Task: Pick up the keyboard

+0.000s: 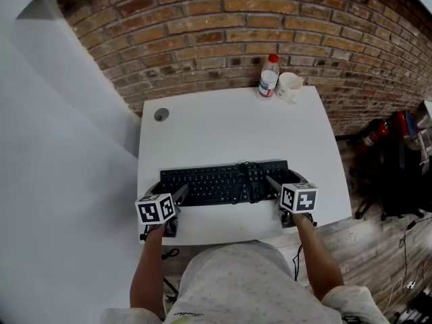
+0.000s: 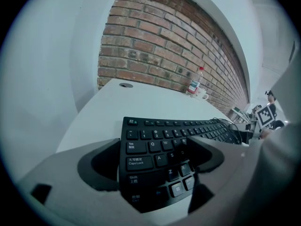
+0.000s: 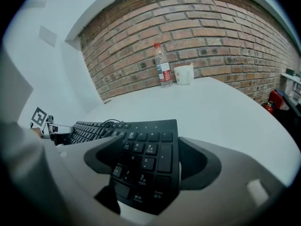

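A black keyboard (image 1: 223, 183) lies along the near edge of the white table (image 1: 223, 127), with its cable (image 1: 248, 174) coiled on top of the keys. My left gripper (image 1: 172, 189) stands at the keyboard's left end. In the left gripper view the left gripper (image 2: 153, 147) has its jaws wide apart, with the Tab and Caps Lock corner of the keyboard (image 2: 160, 140) between them. My right gripper (image 1: 287, 179) is at the right end. In the right gripper view the right gripper (image 3: 145, 147) is spread round the number pad of the keyboard (image 3: 146, 159). Neither pair of pads visibly presses.
A plastic bottle (image 1: 268, 76) and a white cup (image 1: 289, 85) stand at the table's far edge against the brick wall. A round cable hole (image 1: 160, 115) sits at the far left corner. A red fire extinguisher (image 1: 374, 135) lies on the floor to the right.
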The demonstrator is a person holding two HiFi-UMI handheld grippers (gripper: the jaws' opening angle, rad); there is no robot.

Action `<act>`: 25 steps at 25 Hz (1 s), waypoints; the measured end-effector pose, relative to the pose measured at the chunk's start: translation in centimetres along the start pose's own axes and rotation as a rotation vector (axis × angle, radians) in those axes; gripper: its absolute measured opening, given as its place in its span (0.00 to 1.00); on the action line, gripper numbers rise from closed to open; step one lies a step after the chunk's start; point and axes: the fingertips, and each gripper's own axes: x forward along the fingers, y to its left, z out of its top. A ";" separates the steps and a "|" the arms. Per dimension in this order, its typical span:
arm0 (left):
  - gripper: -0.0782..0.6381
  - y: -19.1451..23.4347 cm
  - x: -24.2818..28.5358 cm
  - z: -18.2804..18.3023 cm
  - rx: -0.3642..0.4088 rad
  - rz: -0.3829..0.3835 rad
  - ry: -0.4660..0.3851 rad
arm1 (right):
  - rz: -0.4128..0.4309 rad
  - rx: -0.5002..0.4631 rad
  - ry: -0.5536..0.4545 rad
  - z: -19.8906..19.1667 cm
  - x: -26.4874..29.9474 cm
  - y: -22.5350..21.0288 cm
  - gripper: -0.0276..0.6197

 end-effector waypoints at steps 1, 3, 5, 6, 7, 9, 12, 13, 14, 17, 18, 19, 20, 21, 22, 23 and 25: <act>0.72 0.0 0.0 -0.1 -0.003 0.001 -0.004 | 0.000 0.003 -0.003 -0.1 0.0 -0.1 0.63; 0.72 -0.2 -0.2 -0.2 -0.005 0.004 -0.022 | 0.004 0.006 -0.011 -0.1 -0.1 -0.1 0.63; 0.72 -0.3 -0.4 0.0 -0.002 0.009 -0.042 | 0.008 0.000 -0.021 0.1 -0.2 0.0 0.63; 0.72 -0.4 -0.5 0.1 0.000 0.011 -0.049 | 0.008 -0.003 -0.024 0.2 -0.3 0.0 0.63; 0.72 -0.4 -0.6 0.2 0.002 0.012 -0.054 | 0.007 -0.004 -0.025 0.3 -0.4 0.1 0.63; 0.72 -0.4 -0.9 0.5 0.007 0.015 -0.066 | 0.007 -0.006 -0.029 0.4 -0.7 0.2 0.63; 0.72 -0.8 -1.7 1.8 0.017 0.017 -0.108 | 0.012 -0.013 -0.067 1.4 -1.4 0.6 0.63; 0.72 -1.0 -2.1 2.5 0.025 0.016 -0.128 | 0.012 -0.017 -0.087 2.0 -1.8 0.8 0.63; 0.72 -1.2 -2.5 3.3 0.035 0.015 -0.150 | 0.013 -0.019 -0.107 2.6 -2.2 1.0 0.63; 0.72 -1.9 -3.9 5.8 0.070 0.014 -0.221 | 0.022 -0.022 -0.166 4.5 -3.4 1.6 0.63; 0.72 -2.1 -4.4 6.7 0.081 0.016 -0.245 | 0.024 -0.022 -0.184 5.2 -3.8 1.8 0.63; 0.72 -2.3 -4.9 7.6 0.091 0.018 -0.268 | 0.027 -0.022 -0.201 5.8 -4.2 2.0 0.63; 0.72 -2.5 -5.5 8.4 0.101 0.019 -0.291 | 0.030 -0.024 -0.219 6.4 -4.6 2.3 0.63; 0.72 -2.8 -6.2 9.2 0.111 0.021 -0.314 | 0.033 -0.025 -0.237 7.1 -5.1 2.6 0.63; 0.72 -3.0 -6.9 10.0 0.120 0.022 -0.335 | 0.036 -0.028 -0.256 7.8 -5.7 2.9 0.63; 0.72 -3.3 -7.5 10.8 0.129 0.021 -0.356 | 0.038 -0.032 -0.276 8.4 -6.3 3.2 0.63; 0.72 -3.8 -8.8 12.3 0.144 0.018 -0.399 | 0.040 -0.043 -0.316 9.9 -7.5 3.8 0.63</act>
